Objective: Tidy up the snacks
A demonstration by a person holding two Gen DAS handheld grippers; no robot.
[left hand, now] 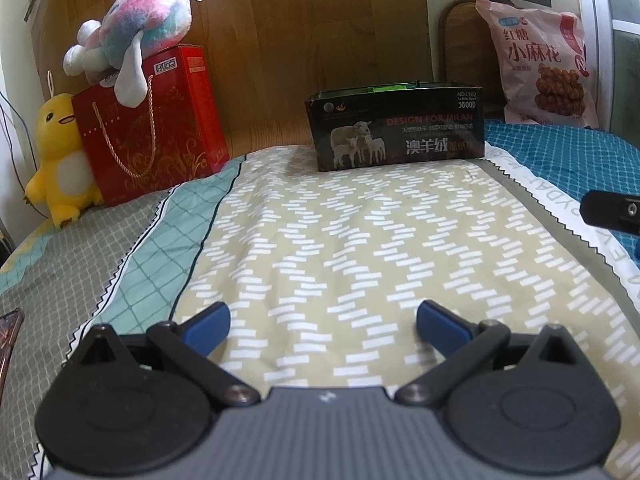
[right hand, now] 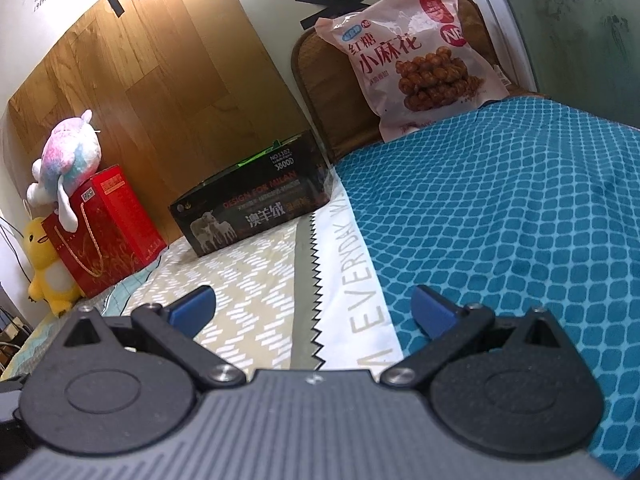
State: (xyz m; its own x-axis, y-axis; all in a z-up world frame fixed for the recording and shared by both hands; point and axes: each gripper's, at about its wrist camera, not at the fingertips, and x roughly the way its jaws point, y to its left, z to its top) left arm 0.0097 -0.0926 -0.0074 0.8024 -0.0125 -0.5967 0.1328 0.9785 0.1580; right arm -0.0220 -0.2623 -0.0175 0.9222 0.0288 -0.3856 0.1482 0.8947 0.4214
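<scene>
In the left wrist view, the left gripper [left hand: 323, 322] is seen spread wide and empty above a beige quilted bed cover [left hand: 320, 240] printed with white dashes. A glossy black rectangular box [left hand: 396, 128] is stood against the wood-grain headboard [left hand: 300, 40], something green, hard to identify, showing at its open top. A crinkled pink snack bag [left hand: 538, 64] is propped far right.

In the right wrist view, the right gripper [right hand: 312, 312] is likewise held wide with nothing between its blue pads. The snack bag [right hand: 412, 48] is shown leaning on a woven mat [right hand: 320, 92] above a teal blanket [right hand: 520, 220].
</scene>
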